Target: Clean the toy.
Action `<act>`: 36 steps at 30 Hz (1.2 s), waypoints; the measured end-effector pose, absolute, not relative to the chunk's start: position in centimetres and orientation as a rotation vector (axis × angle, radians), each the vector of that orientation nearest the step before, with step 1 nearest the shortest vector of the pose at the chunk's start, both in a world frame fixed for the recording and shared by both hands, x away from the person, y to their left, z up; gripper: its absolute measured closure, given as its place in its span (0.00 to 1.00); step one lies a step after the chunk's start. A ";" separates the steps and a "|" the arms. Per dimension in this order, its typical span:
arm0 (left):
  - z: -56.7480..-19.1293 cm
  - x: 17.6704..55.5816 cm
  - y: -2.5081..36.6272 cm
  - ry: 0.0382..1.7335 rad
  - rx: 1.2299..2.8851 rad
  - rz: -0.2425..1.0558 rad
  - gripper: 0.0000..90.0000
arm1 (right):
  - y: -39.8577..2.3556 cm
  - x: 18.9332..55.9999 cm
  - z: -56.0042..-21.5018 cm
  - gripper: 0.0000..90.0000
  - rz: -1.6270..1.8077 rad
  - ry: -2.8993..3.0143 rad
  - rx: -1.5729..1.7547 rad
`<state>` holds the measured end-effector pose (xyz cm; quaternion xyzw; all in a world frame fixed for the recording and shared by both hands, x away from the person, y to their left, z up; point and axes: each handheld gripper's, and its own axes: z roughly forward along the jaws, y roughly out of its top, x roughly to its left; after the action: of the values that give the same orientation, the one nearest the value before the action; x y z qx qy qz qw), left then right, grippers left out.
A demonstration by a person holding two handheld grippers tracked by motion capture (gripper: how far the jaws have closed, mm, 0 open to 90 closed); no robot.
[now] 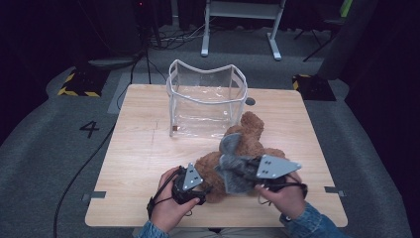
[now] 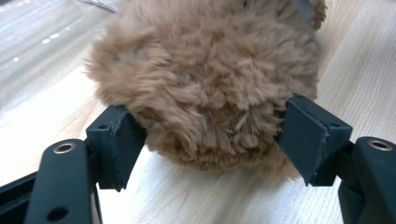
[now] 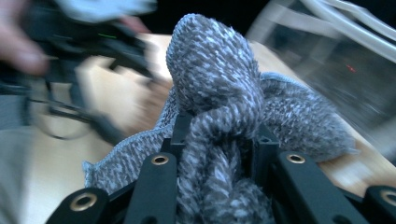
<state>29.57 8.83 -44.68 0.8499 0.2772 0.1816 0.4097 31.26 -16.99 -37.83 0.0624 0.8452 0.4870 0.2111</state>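
Observation:
A brown teddy bear (image 1: 249, 133) lies on the wooden table (image 1: 143, 148). My left gripper (image 1: 204, 191) is at its near end. In the left gripper view a round furry part of the bear (image 2: 205, 79) sits between the jaws of my left gripper (image 2: 208, 135), with both pads pressed into the fur. A grey knitted cloth (image 1: 232, 166) drapes over the bear's middle. My right gripper (image 1: 246, 172) is shut on a bunched fold of it. In the right gripper view the cloth (image 3: 215, 70) rises out of my right gripper (image 3: 219, 135).
A clear plastic bag (image 1: 208, 99) with a white rim stands open at the back of the table, just behind the bear. It is blurred in the right gripper view (image 3: 336, 51). Bare wood lies to the left and right. Cables run over the floor behind.

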 end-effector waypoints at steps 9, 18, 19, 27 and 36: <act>-44.7 30.2 8.3 0.716 2.153 0.488 0.28 | -14.4 31.0 -41.9 0.78 1.276 2.492 0.108; -44.3 31.3 7.7 0.764 2.228 0.452 0.38 | -20.3 32.0 -42.0 0.79 1.181 2.429 0.265; -44.4 31.3 7.6 0.777 2.221 0.445 0.38 | -21.2 32.5 -42.5 0.79 1.151 2.430 0.305; -44.5 31.8 7.7 0.791 2.222 0.437 0.39 | -26.9 35.1 -45.2 0.80 0.980 2.396 0.509; -44.6 31.8 7.8 0.802 2.208 0.424 0.39 | -33.5 37.0 -45.8 0.80 0.858 2.287 0.801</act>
<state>31.84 7.82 -44.60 0.8599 0.3124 0.1653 0.3683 36.97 -33.55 -45.80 0.2990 0.8537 0.3201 0.2816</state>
